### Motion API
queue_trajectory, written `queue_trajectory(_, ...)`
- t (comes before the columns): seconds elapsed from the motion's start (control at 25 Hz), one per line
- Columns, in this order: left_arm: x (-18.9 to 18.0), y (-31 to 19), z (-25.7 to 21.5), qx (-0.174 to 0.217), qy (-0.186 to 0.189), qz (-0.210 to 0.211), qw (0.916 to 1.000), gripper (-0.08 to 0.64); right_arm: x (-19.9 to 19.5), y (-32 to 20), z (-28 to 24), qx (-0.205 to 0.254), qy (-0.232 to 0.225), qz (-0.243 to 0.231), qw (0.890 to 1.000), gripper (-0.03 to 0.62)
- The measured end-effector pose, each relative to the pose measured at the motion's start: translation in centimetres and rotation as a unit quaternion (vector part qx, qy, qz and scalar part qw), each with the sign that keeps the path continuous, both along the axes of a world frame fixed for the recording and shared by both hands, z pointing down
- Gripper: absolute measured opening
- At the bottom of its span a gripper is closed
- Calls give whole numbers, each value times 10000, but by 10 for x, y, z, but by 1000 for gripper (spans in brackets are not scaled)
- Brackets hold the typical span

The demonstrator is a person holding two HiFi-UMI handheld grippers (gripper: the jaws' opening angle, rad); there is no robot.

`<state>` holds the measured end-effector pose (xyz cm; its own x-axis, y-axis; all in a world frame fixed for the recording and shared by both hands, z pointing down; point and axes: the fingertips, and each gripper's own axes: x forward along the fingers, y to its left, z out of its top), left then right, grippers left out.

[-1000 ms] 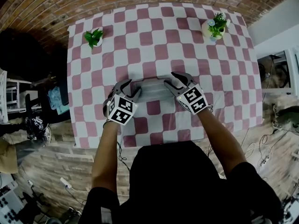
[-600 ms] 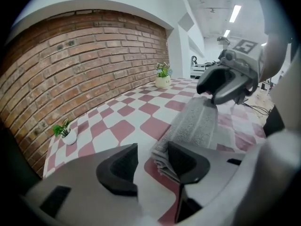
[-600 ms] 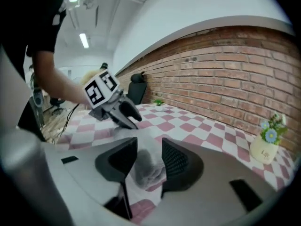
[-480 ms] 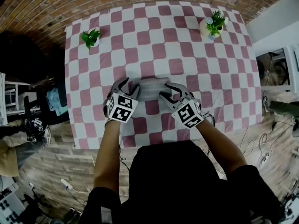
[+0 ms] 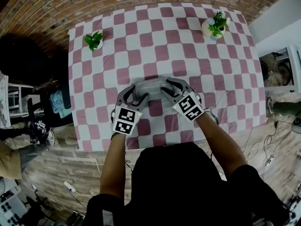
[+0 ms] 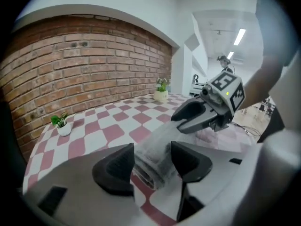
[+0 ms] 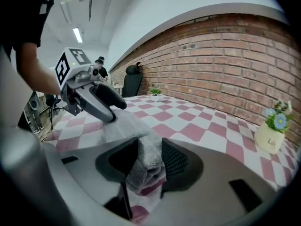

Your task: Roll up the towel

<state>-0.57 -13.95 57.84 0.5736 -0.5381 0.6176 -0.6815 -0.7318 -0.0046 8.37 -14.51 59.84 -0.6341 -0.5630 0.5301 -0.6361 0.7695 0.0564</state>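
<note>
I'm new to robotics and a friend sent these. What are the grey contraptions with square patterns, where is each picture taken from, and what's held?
No robot here: a person holds a hand-operated claw in each hand. The top-down picture comes from a camera on the person's head; the other two from cameras riding on the claws. On the checked tablecloth are a rolled pale towel and two small potted plants. The right claw pinches one end of the roll. The left claw grips the other end, though its jaws have just been opening.
</note>
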Motion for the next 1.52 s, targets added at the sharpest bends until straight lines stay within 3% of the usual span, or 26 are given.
queue_trajectory(0.2, 1, -1, 28, 135, -848, 155, 9962, 227, -3, 0, 2, 94, 16, -68, 9999, 160)
queue_trajectory(0.36, 2, -2, 30, 118, -912, 130, 9957, 222, 0, 1, 4, 298, 31, 56, 9995, 160)
queue_trajectory(0.6, 2, 2, 24, -51, -519, -45, 9986, 222, 4, 11, -2, 198, 138, -90, 9997, 169)
queue_trajectory(0.72, -1, 8, 17, 56, -438, -134, 9989, 236, 3, 25, -13, 367, 172, -238, 9989, 183)
queue_trajectory(0.8, -4, 12, 11, 162, -429, -218, 9987, 263, 3, 34, -22, 462, 56, -265, 9986, 238)
queue_trajectory(1.08, -13, 30, -18, 239, 282, -683, 9970, 275, 17, 61, -54, 425, -548, 38, 9976, 242)
queue_trajectory(1.2, -20, 40, -33, 365, 581, -870, 9938, 242, 30, 65, -67, 352, -785, 368, 9956, 242)
queue_trajectory(1.24, -23, 43, -40, 431, 672, -950, 9923, 216, 34, 66, -74, 381, -893, 470, 9942, 236)
queue_trajectory(1.28, -26, 46, -48, 526, 734, -1028, 9906, 196, 36, 67, -82, 430, -1016, 538, 9924, 203)
queue_trajectory(1.32, -29, 49, -55, 643, 766, -1095, 9889, 161, 37, 69, -89, 482, -1120, 566, 9909, 128)
queue_trajectory(1.36, -32, 51, -63, 763, 789, -1160, 9872, 138, 36, 73, -97, 542, -1171, 553, 9901, 110)
queue_trajectory(1.44, -37, 55, -78, 983, 880, -1307, 9826, 28, 33, 81, -113, 776, -1154, 454, 9892, 41)
queue_trajectory(1.52, -40, 58, -95, 1152, 1014, -1402, 9782, -6, 30, 87, -131, 1093, -1051, 337, 9879, 0)
